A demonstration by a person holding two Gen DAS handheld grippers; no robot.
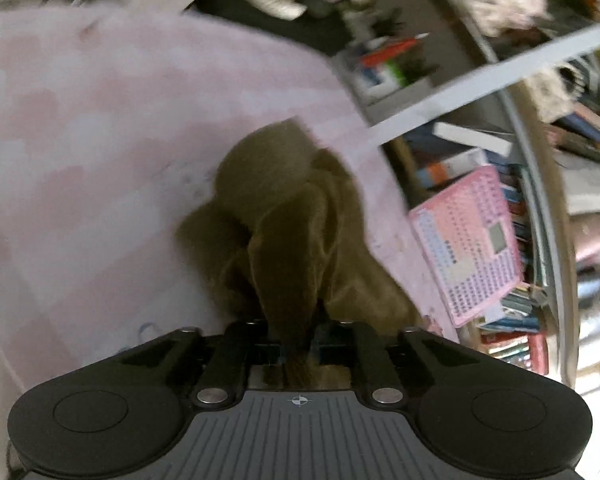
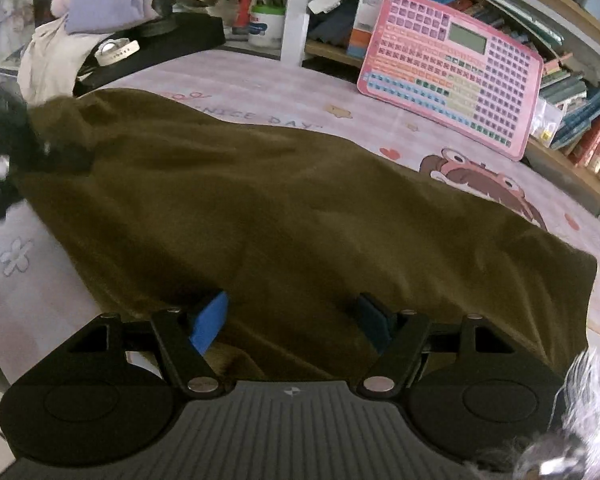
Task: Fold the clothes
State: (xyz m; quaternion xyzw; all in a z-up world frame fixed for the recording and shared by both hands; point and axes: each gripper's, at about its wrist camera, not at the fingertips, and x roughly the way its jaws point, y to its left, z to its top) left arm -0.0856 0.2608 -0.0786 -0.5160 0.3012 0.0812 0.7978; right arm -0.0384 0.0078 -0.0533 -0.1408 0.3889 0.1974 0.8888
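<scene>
A pink printed bedsheet (image 2: 260,80) carries an olive-brown garment (image 2: 260,208) spread across its middle, reaching toward the near edge. A pink keyboard toy (image 2: 452,68) leans at the far right edge. The left gripper (image 1: 296,336) is clenched on a bunched fold of the garment, while the right gripper (image 2: 296,320) hovers over its near hem with fingers spread, grasping nothing.

I see a dark olive-brown garment of soft, slightly fuzzy fabric (image 2: 284,216) lying spread out ahead of my right jaws, its near hem running between and beneath their two tips, its body stretching away flat with shallow wrinkles. On my left side, a bunched fold of the same cloth (image 1: 288,232) rises into the closed left jaws, pinched there and hanging in loose drapes beyond them.
</scene>
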